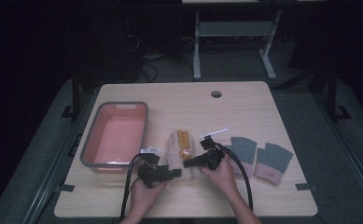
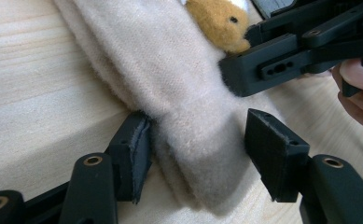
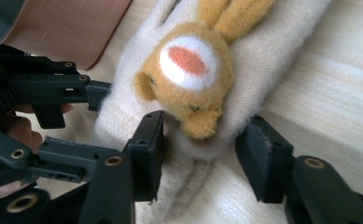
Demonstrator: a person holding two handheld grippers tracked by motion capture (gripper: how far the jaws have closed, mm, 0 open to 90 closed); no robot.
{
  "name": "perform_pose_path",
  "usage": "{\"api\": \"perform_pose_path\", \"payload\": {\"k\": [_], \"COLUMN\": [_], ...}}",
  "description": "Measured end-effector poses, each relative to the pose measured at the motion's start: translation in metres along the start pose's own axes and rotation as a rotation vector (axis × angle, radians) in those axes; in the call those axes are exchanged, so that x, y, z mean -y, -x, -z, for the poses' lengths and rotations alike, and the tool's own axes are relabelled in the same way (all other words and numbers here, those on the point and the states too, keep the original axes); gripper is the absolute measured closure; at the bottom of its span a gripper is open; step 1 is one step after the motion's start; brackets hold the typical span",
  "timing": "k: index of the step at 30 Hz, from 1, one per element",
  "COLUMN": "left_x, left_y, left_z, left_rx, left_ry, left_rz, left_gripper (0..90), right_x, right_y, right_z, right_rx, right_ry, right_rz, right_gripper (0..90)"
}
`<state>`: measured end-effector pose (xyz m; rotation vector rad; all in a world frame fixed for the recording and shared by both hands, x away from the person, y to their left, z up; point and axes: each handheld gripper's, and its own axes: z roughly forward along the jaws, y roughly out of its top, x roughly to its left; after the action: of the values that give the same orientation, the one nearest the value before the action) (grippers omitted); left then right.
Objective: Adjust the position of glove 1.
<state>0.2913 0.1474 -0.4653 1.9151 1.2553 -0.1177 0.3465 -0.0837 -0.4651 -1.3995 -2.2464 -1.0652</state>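
Beside cream mitten (image 1: 181,151), pink tub (image 1: 116,135), grey gloves (image 1: 259,156)

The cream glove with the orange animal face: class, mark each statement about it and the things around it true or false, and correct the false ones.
1. The cream glove lies inside the pink tub. False: it lies on the table, right of the tub.
2. Both the left tongs and the right tongs have the glove between their jaws. True.
3. Two grey gloves lie to the right of the cream glove. True.
4. The pink tub holds a grey glove. False: nothing shows inside it.
5. The cream glove's face has a white patch with an orange spot. True.
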Motion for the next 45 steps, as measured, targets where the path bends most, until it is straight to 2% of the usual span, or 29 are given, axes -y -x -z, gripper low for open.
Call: {"api": "perform_pose_path", "payload": {"k": [1,7,8,9,12,13,14,15,19,26,31,42,45], "left_x": [-0.001,-0.005,-0.006,-0.006,-0.008,-0.009,-0.009,-0.01,-0.011,-0.011,-0.013,-0.018,-0.023], "left_y": [0.0,-0.002,-0.003,-0.003,-0.006,-0.008,-0.008,-0.009,-0.011,-0.012,-0.009,-0.004,-0.001], "left_z": [0.0,-0.002,-0.003,-0.003,-0.005,-0.006,-0.006,-0.006,-0.006,-0.005,-0.004,-0.002,0.002], "left_rx": [0.001,0.025,0.033,0.033,0.053,0.066,0.066,0.068,0.089,0.11,0.117,0.138,0.146], "left_ry": [-0.006,-0.042,-0.047,-0.047,-0.059,-0.06,-0.06,-0.064,-0.061,-0.044,-0.042,-0.037,-0.029], "left_rz": [-0.004,-0.007,-0.003,-0.003,0.009,0.021,0.021,0.022,0.04,0.044,0.03,0.015,0.01], "left_gripper": [43.9,51.2,55.2,56.5,60.3,61.6,62.7,63.7,66.1,67.0,67.6,67.7,67.7], "right_x": [0.0,0.001,0.001,0.001,0.001,0.001,0.001,0.001,0.002,0.003,0.003,0.003,0.001], "right_y": [-0.001,-0.002,-0.003,-0.004,-0.003,-0.001,-0.001,0.001,0.002,0.002,0.003,0.0,-0.001], "right_z": [-0.001,-0.005,-0.006,-0.006,-0.007,-0.007,-0.007,-0.008,-0.007,-0.003,0.001,0.013,0.018], "right_rx": [-0.005,-0.003,0.001,0.001,-0.004,-0.022,-0.022,-0.043,-0.06,-0.08,-0.094,-0.087,-0.096], "right_ry": [0.001,0.005,0.007,0.002,0.005,-0.004,-0.004,-0.001,0.012,0.02,0.023,0.036,0.046], "right_rz": [-0.027,-0.041,-0.04,-0.054,-0.053,-0.071,-0.071,-0.074,-0.064,-0.059,-0.053,-0.039,-0.04], "right_gripper": [55.7,62.5,64.7,65.6,67.6,70.3,70.3,74.0,78.0,80.1,80.4,80.6,80.6]}}
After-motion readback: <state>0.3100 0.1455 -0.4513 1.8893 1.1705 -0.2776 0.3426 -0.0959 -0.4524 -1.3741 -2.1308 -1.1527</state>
